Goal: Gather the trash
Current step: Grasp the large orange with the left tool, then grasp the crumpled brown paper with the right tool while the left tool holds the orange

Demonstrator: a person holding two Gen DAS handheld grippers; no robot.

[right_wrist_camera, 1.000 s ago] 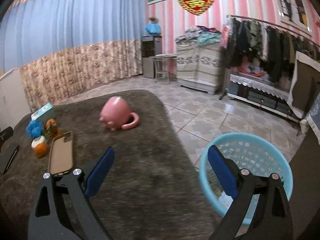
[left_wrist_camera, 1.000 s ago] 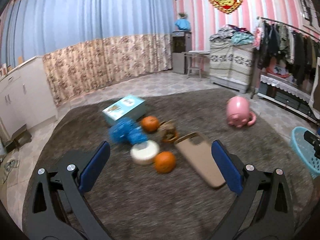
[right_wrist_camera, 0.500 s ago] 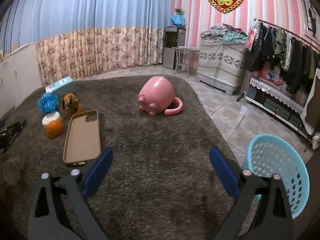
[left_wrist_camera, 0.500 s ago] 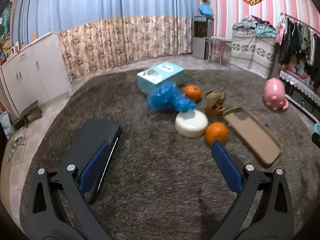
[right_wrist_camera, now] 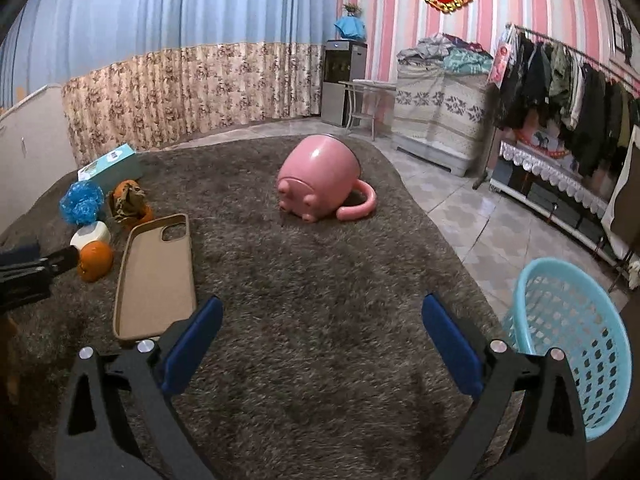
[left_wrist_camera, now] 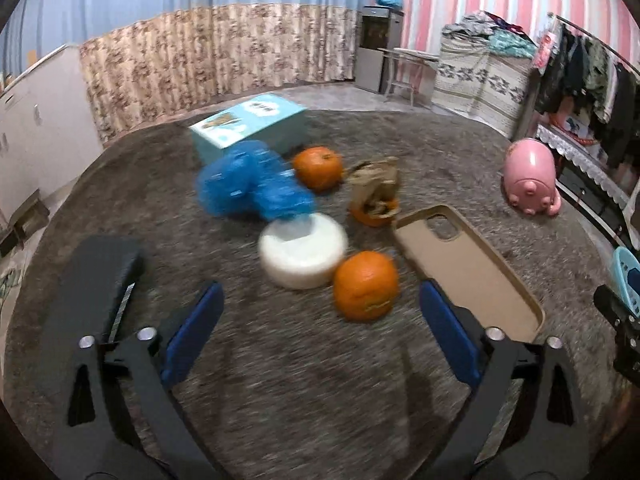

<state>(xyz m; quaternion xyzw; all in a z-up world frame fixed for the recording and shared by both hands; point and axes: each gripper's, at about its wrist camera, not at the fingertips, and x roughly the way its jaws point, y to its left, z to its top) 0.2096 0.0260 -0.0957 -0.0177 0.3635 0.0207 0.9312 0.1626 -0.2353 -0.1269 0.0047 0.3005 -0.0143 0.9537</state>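
A crumpled blue plastic bag (left_wrist_camera: 250, 186), a crumpled brown paper wrapper (left_wrist_camera: 376, 186) on orange peel, two oranges (left_wrist_camera: 366, 285) (left_wrist_camera: 319, 167) and a white round tub (left_wrist_camera: 303, 254) lie on the dark rug. My left gripper (left_wrist_camera: 320, 338) is open and empty, just short of the near orange and the tub. My right gripper (right_wrist_camera: 322, 338) is open and empty over bare rug, with a light blue mesh basket (right_wrist_camera: 572, 340) at its right. The same pile shows at the left of the right wrist view: the blue bag (right_wrist_camera: 82, 203) and the wrapper (right_wrist_camera: 129, 199).
A tan phone case (left_wrist_camera: 466, 270) lies right of the pile. A pink pig-shaped mug (right_wrist_camera: 324, 180) lies on its side. A teal box (left_wrist_camera: 248, 124) sits behind the bag. A black stapler-like object (left_wrist_camera: 96, 280) lies at the left. A clothes rack (right_wrist_camera: 560, 92) stands at the right.
My left gripper has moved closer to the pile, which now looks larger and nearer. My right gripper has shifted a little; the mug and phone case look closer.
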